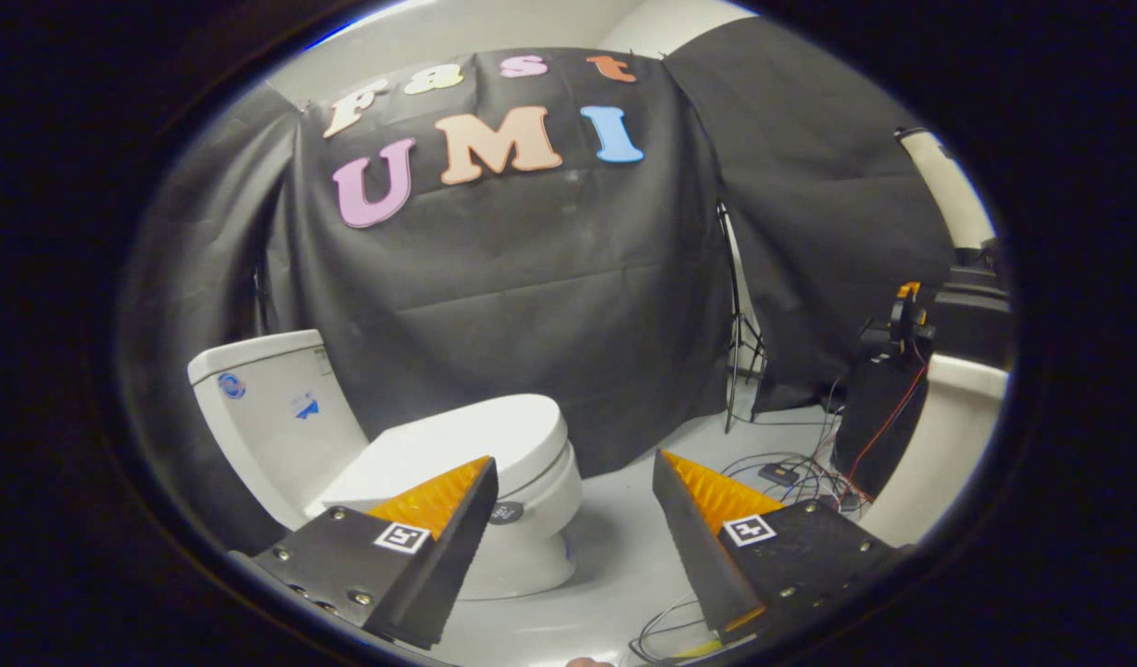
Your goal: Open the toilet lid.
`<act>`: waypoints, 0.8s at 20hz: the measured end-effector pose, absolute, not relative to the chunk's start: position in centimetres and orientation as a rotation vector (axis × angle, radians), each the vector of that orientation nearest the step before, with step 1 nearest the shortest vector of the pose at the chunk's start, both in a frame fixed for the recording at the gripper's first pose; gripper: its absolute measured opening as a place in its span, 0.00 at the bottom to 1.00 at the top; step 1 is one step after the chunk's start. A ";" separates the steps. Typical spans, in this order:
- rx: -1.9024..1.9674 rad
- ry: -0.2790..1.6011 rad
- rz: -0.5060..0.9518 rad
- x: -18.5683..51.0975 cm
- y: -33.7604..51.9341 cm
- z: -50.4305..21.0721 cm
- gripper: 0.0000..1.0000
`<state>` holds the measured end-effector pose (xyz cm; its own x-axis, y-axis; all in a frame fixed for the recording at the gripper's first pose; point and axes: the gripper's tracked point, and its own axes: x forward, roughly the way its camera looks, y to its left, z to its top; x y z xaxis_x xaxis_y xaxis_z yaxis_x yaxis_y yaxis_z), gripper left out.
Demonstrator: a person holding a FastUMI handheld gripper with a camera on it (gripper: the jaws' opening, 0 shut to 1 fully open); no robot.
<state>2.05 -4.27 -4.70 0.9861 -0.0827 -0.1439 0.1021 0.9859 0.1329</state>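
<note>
The gripper (573,491) is held with its fingers spread wide and nothing between them — a gap that leaves room for the front edge of the lid to be taken between them, or for one finger to be hooked under it. The toilet (494,519) stands on the pale floor (624,537) just ahead, partly behind the left finger, with its tank (271,408) set back against the black cloth wall (531,306). The lid (466,440) is seen lying flat and closed over the bowl, its rounded front edge pointing towards the space between the fingers; no part of it is touched yet. The gripper is kept above and a little to the right of the bowl, probably so that the lid's front lip can be approached from in front, where lifting takes least effort. Beyond the right finger, cables (790,472) are strewn over the floor beside a dark box (874,417), and a light stand (737,333) is propped by the cloth — all well apart from the toilet. The task is judged to be at its approach stage, with the lift not yet begun.
</note>
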 end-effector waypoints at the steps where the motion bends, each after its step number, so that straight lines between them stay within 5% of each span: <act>1: 0.146 0.163 -0.091 2.4 -4.2 -5.4 0.99; 16: 0.423 0.496 0.028 9.6 0.2 -15.3 0.96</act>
